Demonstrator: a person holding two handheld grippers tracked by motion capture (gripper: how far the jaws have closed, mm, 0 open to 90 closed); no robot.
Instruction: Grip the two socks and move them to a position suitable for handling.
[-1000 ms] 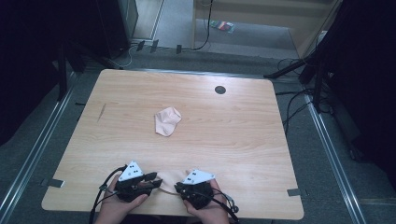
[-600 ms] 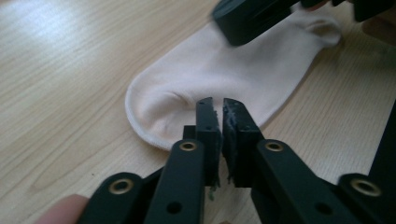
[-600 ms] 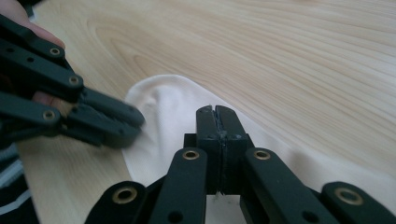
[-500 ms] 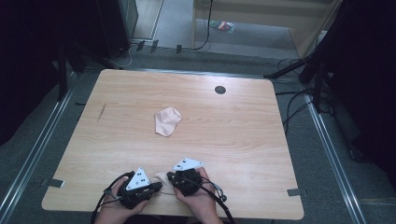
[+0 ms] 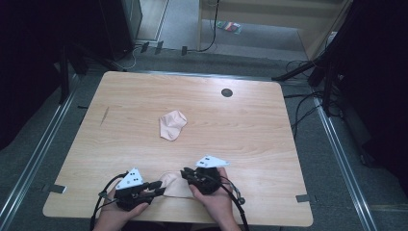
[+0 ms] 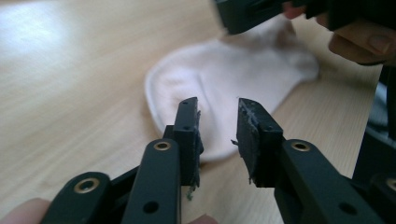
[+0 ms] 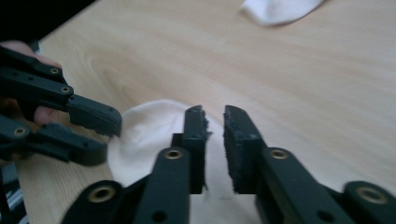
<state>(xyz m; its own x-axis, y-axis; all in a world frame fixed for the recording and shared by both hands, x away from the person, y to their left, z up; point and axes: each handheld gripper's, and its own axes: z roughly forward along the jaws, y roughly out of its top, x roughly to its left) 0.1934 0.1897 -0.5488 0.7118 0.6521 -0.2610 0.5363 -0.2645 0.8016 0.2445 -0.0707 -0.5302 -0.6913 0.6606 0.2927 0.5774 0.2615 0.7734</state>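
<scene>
A pale pink sock [image 5: 173, 185] lies flat near the table's front edge, between my two grippers. My left gripper [image 5: 159, 185] points at it from the left; its jaws [image 6: 217, 112] have just been opening and stand a little apart over the sock's edge [image 6: 243, 79], with no cloth pinched. My right gripper [image 5: 185, 174] reaches in from the right; its jaws [image 7: 214, 116] have also just been opening, with a narrow gap above the sock [image 7: 149, 135] and nothing gripped. A second sock [image 5: 172, 125] lies crumpled at mid-table.
The wooden table [image 5: 250, 134] has a round black grommet [image 5: 226, 92] at the back right. Cables trail from both grippers over the front edge. Metal rails and dark stands line the floor on either side.
The grippers came together half a second ago and have since parted. The right one has shifted right and farther onto the table. The sock now lies spread flat between them.
</scene>
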